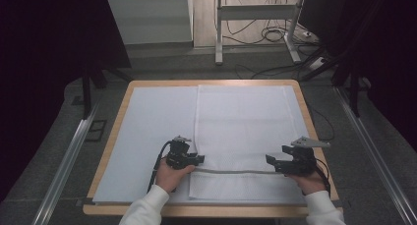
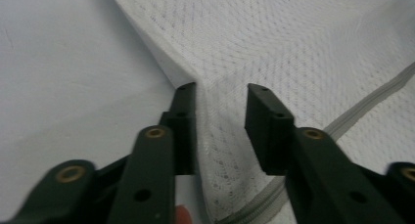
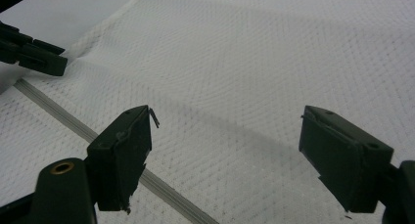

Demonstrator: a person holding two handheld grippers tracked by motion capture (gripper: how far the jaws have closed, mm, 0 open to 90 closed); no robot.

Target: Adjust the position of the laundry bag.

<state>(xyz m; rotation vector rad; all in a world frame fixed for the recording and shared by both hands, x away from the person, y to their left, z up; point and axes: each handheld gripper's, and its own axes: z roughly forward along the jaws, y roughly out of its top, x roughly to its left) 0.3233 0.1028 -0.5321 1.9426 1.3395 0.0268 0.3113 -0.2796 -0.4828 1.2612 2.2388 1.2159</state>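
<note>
A white mesh cloth (image 1: 241, 122) with a grey zipper (image 1: 231, 171) across its near end lies flat on the table's right half. My left gripper (image 1: 199, 159) rests at the cloth's left edge, just above the zipper. In the left gripper view its jaws (image 2: 221, 94) stand apart with a strip of the cloth's edge (image 2: 220, 136) between them; the left jaw touches the hem and the pads do not press. My right gripper (image 1: 269, 159) sits low over the cloth near its right edge. Its jaws (image 3: 227, 121) are wide open with nothing between them but flat mesh (image 3: 254, 62) below.
A pale mat (image 1: 157, 122) covers the wooden table (image 1: 110, 136), with its left half bare. Metal rails (image 1: 69, 156) run along the floor on both sides. A desk frame (image 1: 219, 33) and cables (image 1: 275, 36) stand beyond the far edge. The left gripper (image 3: 34, 55) appears in the right gripper view.
</note>
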